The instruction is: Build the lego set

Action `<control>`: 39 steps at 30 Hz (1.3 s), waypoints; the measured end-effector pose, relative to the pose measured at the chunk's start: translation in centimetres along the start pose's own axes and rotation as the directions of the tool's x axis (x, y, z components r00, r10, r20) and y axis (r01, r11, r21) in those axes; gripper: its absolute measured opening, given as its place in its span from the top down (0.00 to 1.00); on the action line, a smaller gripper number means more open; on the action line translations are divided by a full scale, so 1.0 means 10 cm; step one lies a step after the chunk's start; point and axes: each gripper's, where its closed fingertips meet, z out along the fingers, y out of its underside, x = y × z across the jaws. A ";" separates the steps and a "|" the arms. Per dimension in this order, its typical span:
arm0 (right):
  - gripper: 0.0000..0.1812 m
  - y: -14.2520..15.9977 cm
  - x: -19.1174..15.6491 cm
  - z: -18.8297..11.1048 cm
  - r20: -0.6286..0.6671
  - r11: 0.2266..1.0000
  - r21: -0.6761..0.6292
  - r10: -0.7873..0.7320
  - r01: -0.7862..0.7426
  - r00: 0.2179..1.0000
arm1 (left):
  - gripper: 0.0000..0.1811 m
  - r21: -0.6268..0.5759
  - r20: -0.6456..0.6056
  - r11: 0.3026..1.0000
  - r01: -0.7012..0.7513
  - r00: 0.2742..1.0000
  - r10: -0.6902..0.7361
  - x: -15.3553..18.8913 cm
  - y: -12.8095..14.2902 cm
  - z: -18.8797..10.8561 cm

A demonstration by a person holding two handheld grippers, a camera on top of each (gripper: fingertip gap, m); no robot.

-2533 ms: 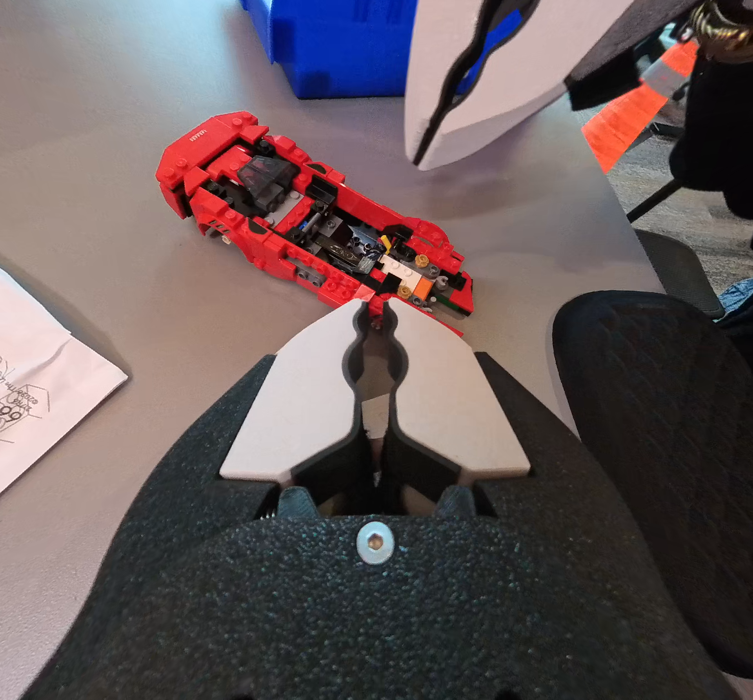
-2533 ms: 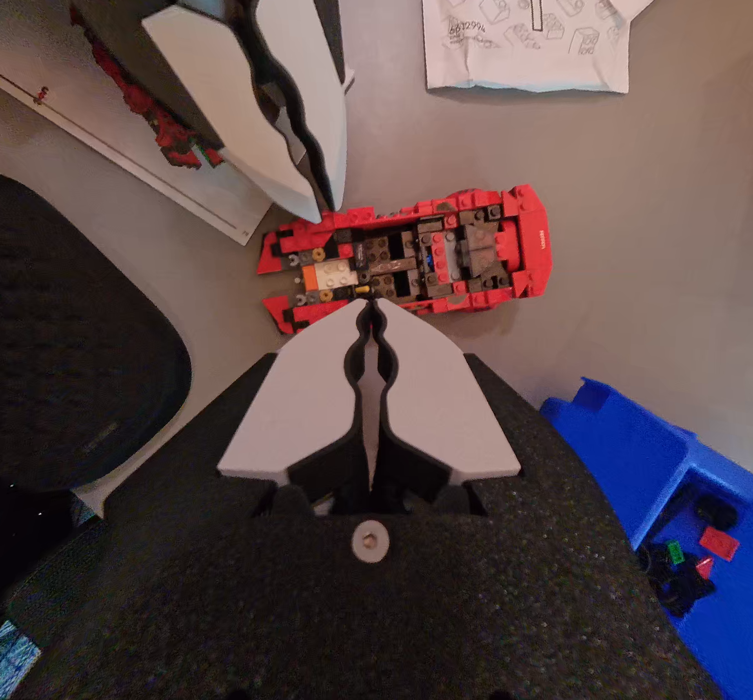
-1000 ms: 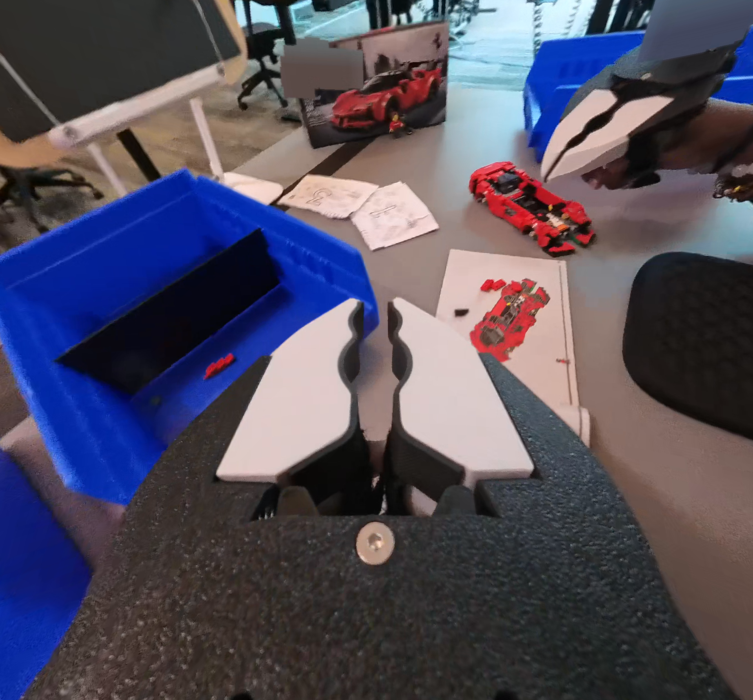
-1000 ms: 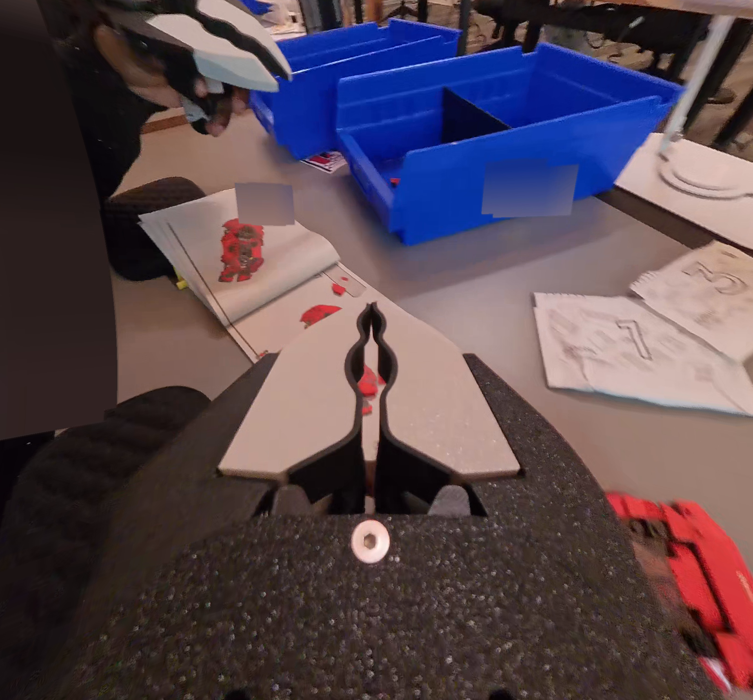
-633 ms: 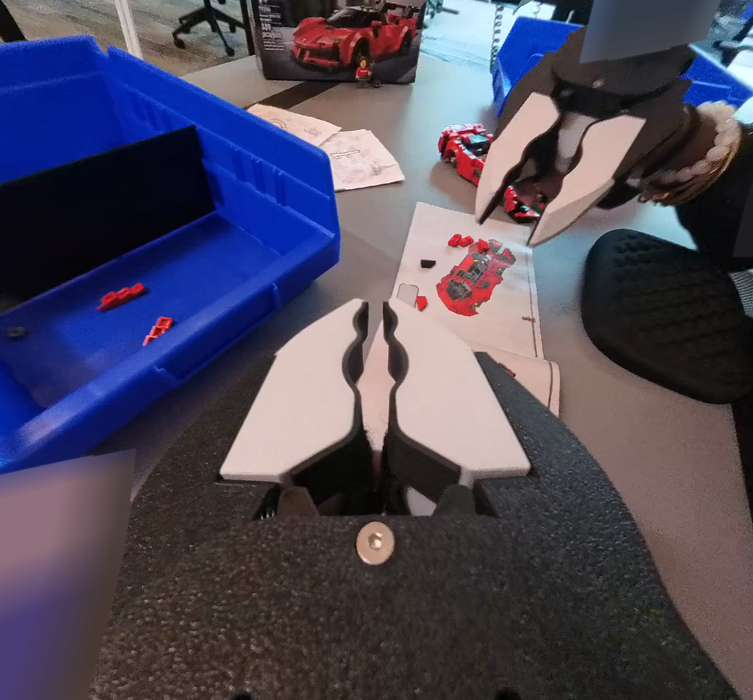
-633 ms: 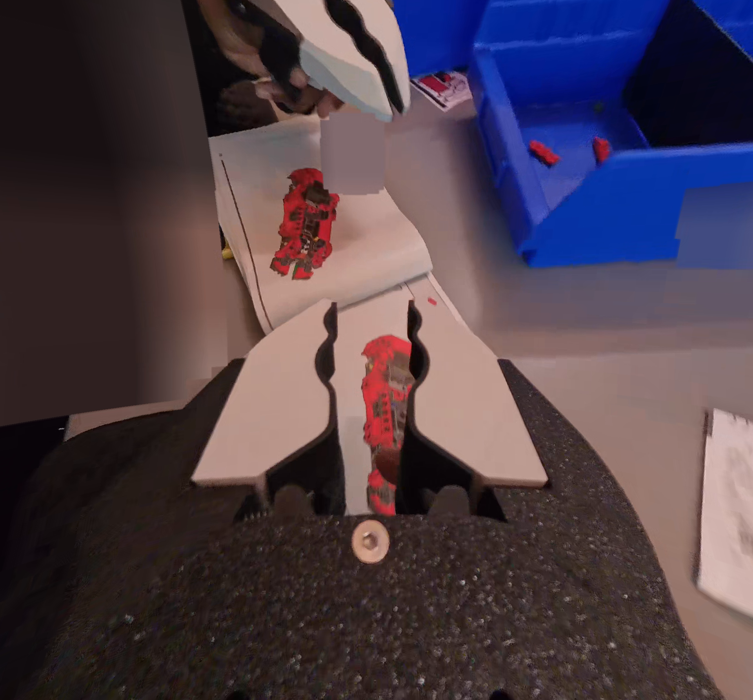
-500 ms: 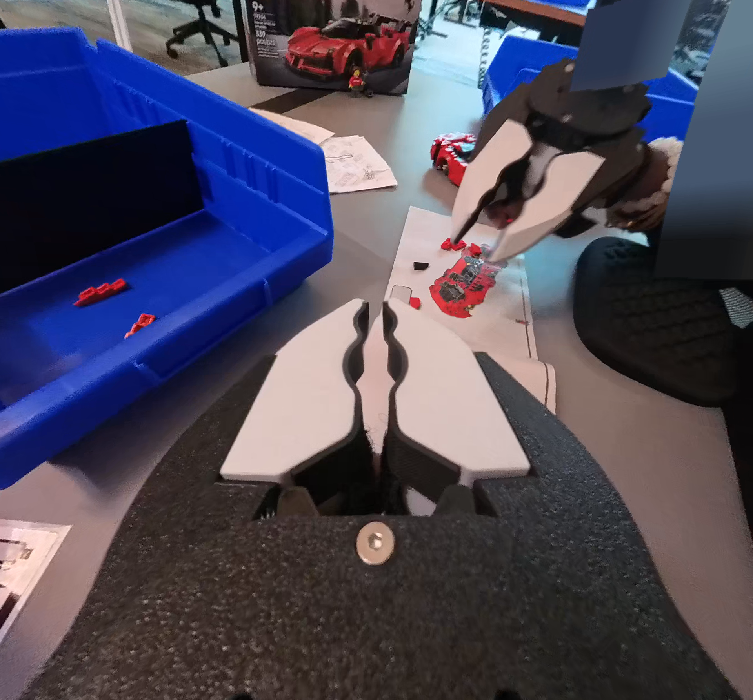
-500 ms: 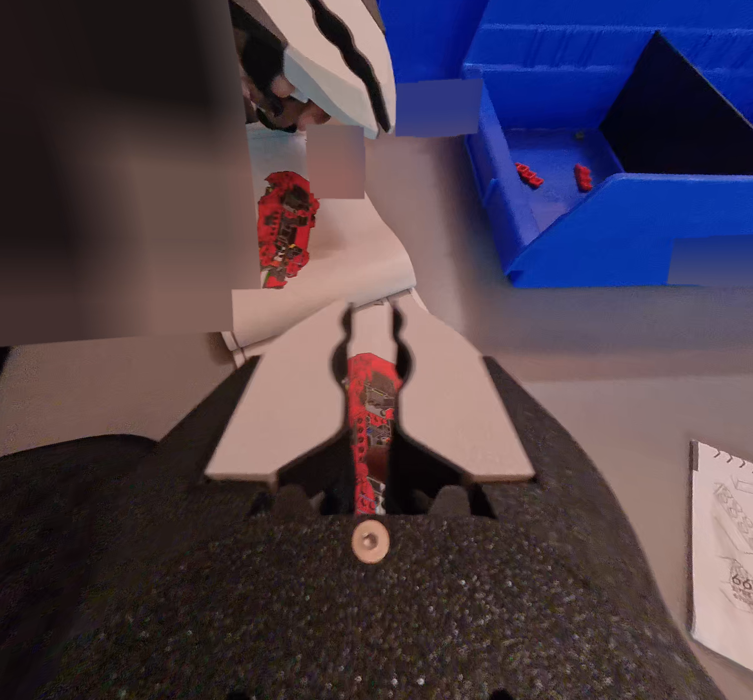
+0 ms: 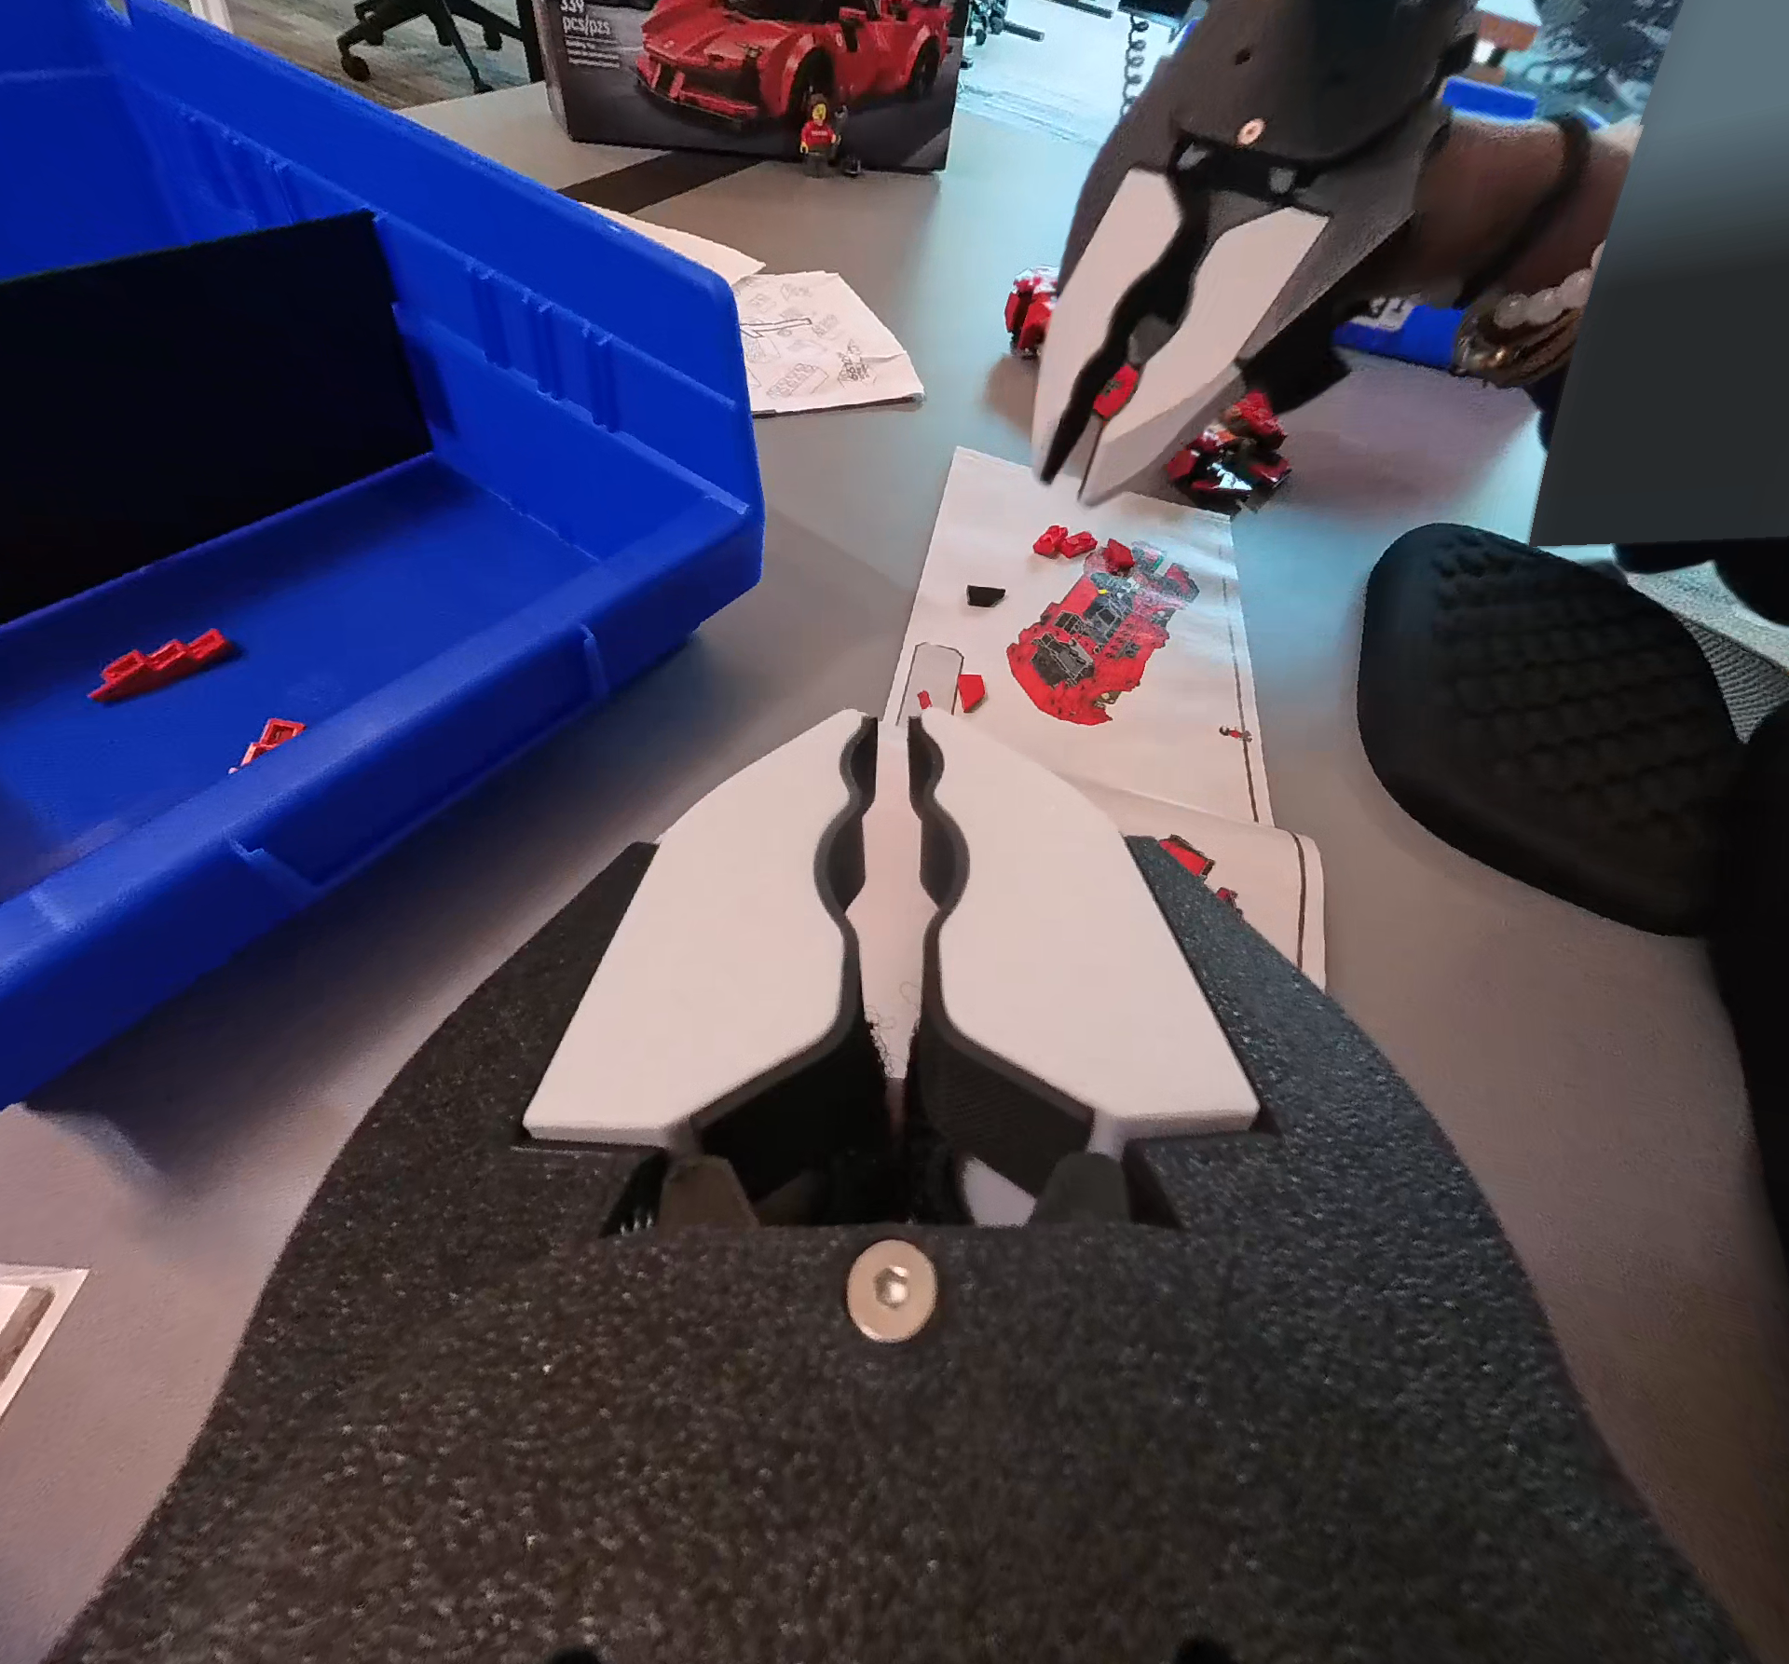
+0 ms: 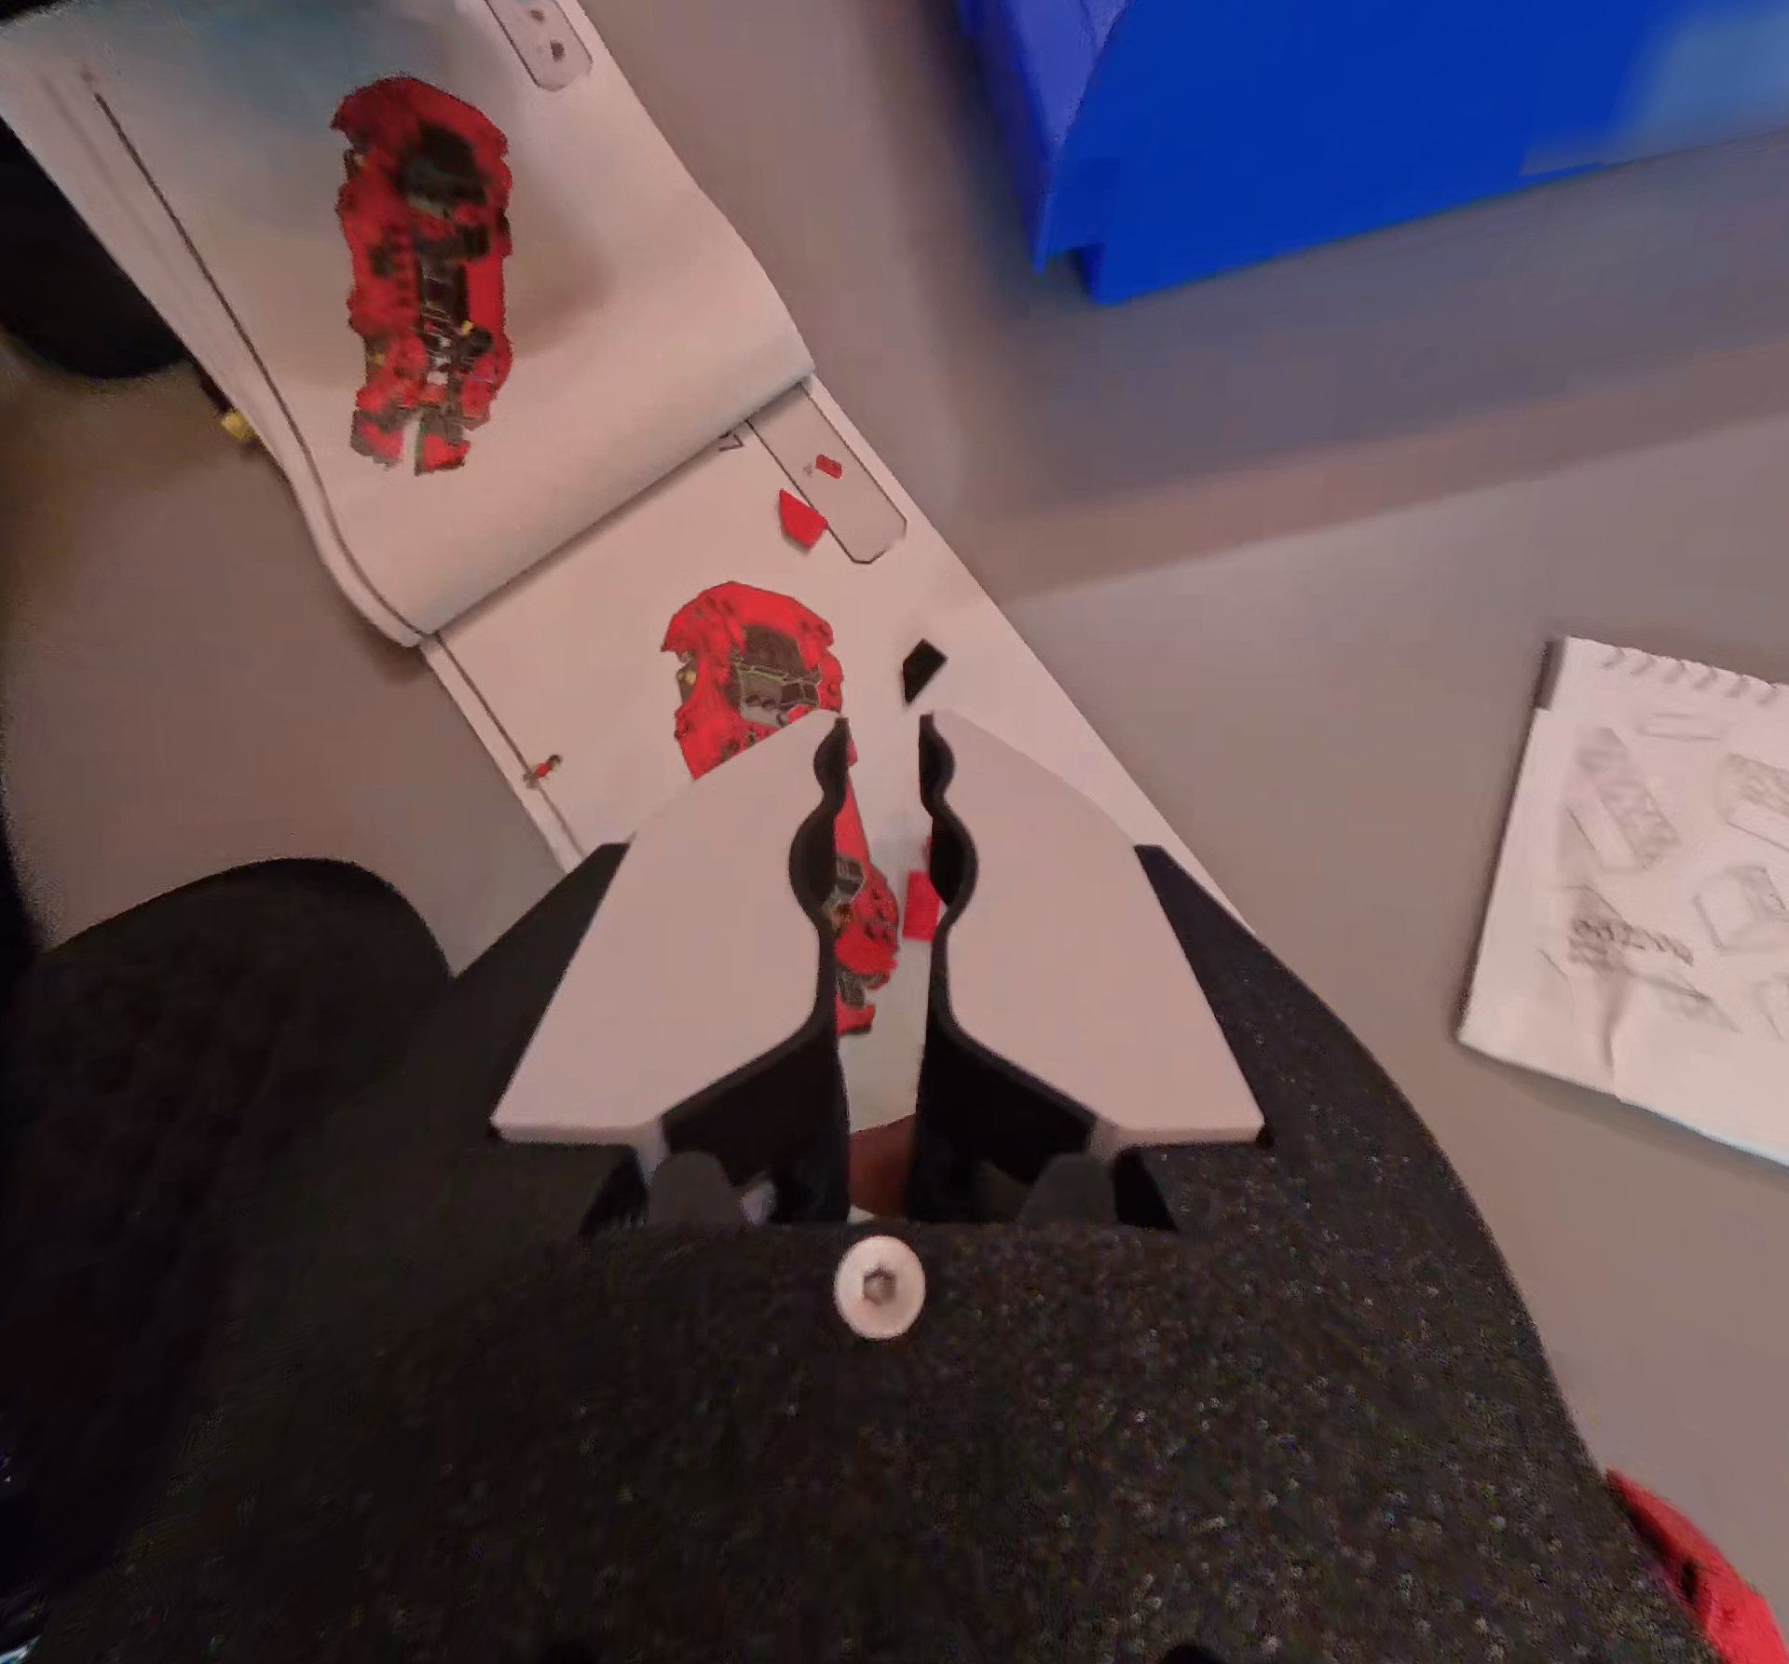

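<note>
Grey counter (image 9: 1452,1134) holds all our lego things. We hold the left tool (image 9: 893,727) low over the open booklet (image 9: 1142,650). Its two fingers are almost together, with only a thin gap, and nothing is between them. We hold the right tool (image 10: 881,722) above the same booklet (image 10: 600,340). Its fingers stand a little apart and hold nothing. In the left wrist view we see that right tool (image 9: 1070,480) pointing down at the far end of the page.

On the page lie some loose bits: a small black piece (image 9: 985,594), a few little red pieces (image 9: 1065,541) close together, and a red wedge piece (image 9: 971,691). From the right wrist view we see the black piece (image 10: 922,667) just past the tool tips and the red wedge (image 10: 802,518) farther off.

Behind the right tool sits the red lego car (image 9: 1229,456), half hidden. We see a red bit of it (image 10: 1684,1579) at the bottom corner of the right wrist view too.

Beside the booklet stands a blue bin (image 9: 600,417) with two red pieces (image 9: 160,661) inside. Paper bags (image 9: 823,349) lie past the bin. The set's box (image 9: 755,20) stands near the far edge of the counter, with a tiny lego figure (image 9: 818,136) in front of it.
</note>
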 end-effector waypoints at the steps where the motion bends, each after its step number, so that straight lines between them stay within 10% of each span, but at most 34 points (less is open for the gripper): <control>1: 0.92 0.01 0.02 0.08 -0.007 0.999 -0.030 -0.011 0.011 1.000 | 0.97 -0.002 0.001 1.000 0.000 1.000 0.000 0.00 0.00 0.00; 20: 0.97 0.10 0.15 0.36 -0.032 0.975 -0.167 -0.151 0.144 0.988 | 0.97 -0.007 -0.001 1.000 -0.003 1.000 0.003 -0.01 0.02 0.02; 31: 0.97 0.74 0.17 -1.47 -0.154 0.964 -0.165 -0.232 0.207 0.960 | 0.96 -0.072 -0.043 0.994 -0.079 0.996 0.076 0.13 -0.07 0.09; 39: 0.97 1.28 0.10 -1.35 -0.090 0.973 -0.148 -0.191 0.176 0.977 | 0.96 -0.135 -0.206 0.973 -0.188 0.966 0.158 0.82 -0.57 0.41</control>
